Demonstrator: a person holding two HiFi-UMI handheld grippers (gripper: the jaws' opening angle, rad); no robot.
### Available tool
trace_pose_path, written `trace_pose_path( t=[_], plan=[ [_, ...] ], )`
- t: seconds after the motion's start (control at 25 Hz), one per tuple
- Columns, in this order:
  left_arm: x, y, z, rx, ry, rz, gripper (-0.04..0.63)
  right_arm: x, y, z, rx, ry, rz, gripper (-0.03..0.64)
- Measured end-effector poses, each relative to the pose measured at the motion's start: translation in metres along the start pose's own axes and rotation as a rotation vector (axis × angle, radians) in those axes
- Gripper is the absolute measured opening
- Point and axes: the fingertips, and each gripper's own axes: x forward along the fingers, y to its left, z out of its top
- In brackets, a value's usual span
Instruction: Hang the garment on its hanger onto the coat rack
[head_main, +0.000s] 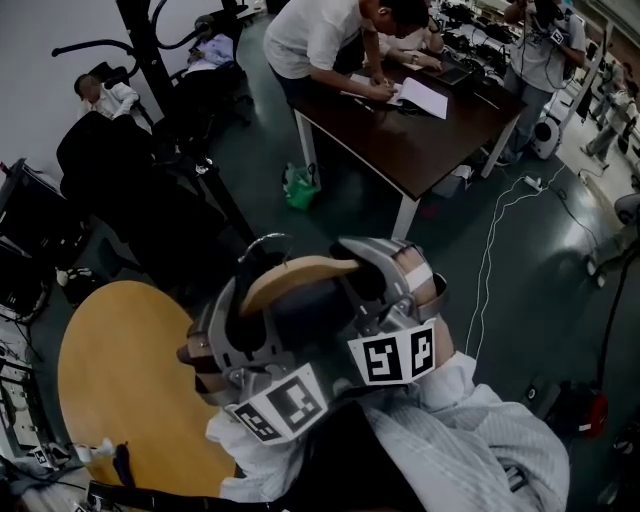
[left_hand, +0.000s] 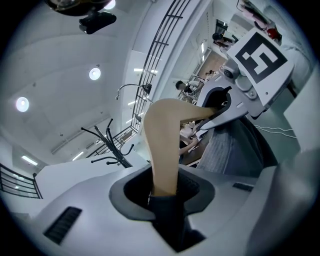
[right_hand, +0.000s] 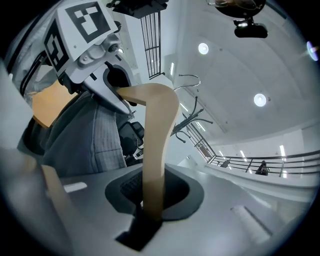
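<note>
I hold a wooden hanger (head_main: 300, 272) up by its two ends, its metal hook (head_main: 262, 241) pointing away from me. My left gripper (head_main: 238, 318) is shut on the left arm of the hanger (left_hand: 165, 145). My right gripper (head_main: 388, 285) is shut on the right arm (right_hand: 155, 150). A grey striped garment (left_hand: 222, 150) hangs from the hanger below the jaws, and it also shows in the right gripper view (right_hand: 85, 135). The black coat rack (head_main: 150, 55) stands ahead to the left, a stretch beyond the hook. Its curved hooks show in both gripper views (left_hand: 107, 142) (right_hand: 187, 122).
A round wooden table (head_main: 120, 380) lies low at my left. A dark rectangular table (head_main: 410, 140) stands ahead on the right, with a person bent over papers on it. A green bag (head_main: 300, 187) sits on the floor. Black chairs (head_main: 100, 160) crowd the rack's base. Cables run along the right floor.
</note>
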Motion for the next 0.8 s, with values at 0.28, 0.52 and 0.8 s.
trace_pose_path(
  t=[0.28, 0.52, 0.8],
  plan=[
    [0.072, 0.007, -0.02, -0.001, 0.032, 0.01, 0.098, 0.074, -0.01, -0.024, 0.005, -0.026, 0.022, 0.054],
    [0.159, 0.031, -0.019, 0.016, 0.061, 0.071, 0.098, 0.163, -0.049, -0.043, 0.0, -0.107, 0.025, 0.055],
    [0.248, 0.056, -0.006, 0.015, 0.118, 0.17, 0.098, 0.252, -0.102, -0.063, -0.026, -0.216, 0.057, 0.055]
  ],
)
